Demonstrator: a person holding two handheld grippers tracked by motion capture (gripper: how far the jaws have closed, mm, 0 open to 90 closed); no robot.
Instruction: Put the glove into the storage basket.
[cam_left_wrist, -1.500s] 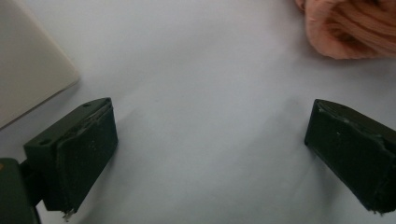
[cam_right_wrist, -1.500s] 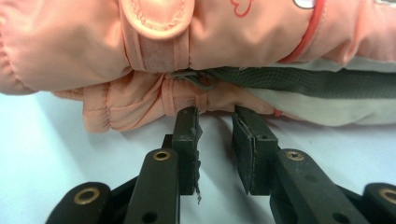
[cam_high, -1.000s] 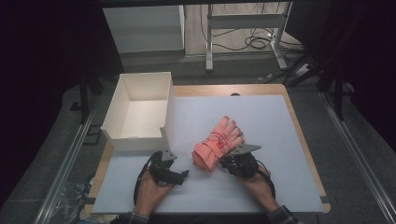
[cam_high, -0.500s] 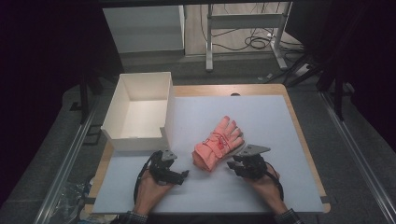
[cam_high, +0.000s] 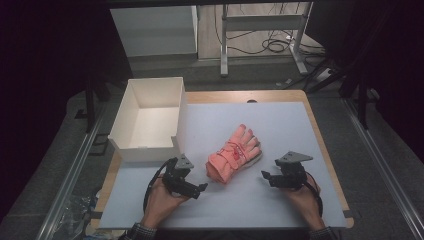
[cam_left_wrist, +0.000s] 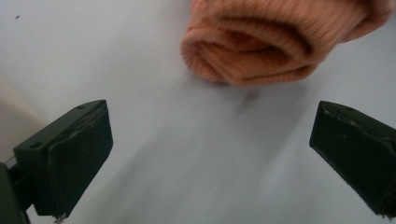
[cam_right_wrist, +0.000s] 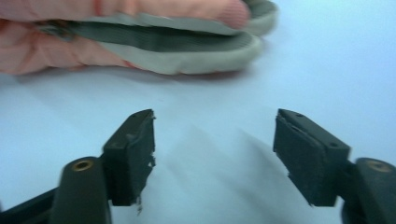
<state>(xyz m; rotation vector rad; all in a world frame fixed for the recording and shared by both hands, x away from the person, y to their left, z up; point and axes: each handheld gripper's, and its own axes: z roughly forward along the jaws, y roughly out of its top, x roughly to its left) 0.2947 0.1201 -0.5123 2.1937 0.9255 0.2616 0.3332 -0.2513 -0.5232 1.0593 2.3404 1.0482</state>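
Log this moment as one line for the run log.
left gripper: open, near gloves' cuff | right gripper: jaws just opened, nothing between, apart from gloves | pink gloves: stacked on white mat | box: empty

It looked like a lab: the bench (cam_high: 300, 120) wore a plain white mat, dark curtains closed it in at 3 and 9 o'clock, and cables (cam_high: 272, 45) lay loose beneath a metal frame (cam_high: 260, 22) at 12.

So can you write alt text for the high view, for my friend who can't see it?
A pair of pink gloves lies stacked on a white table. A person's hands hold the left gripper and the right gripper on either side of it, both open and off the gloves. An empty white box stands at the left.
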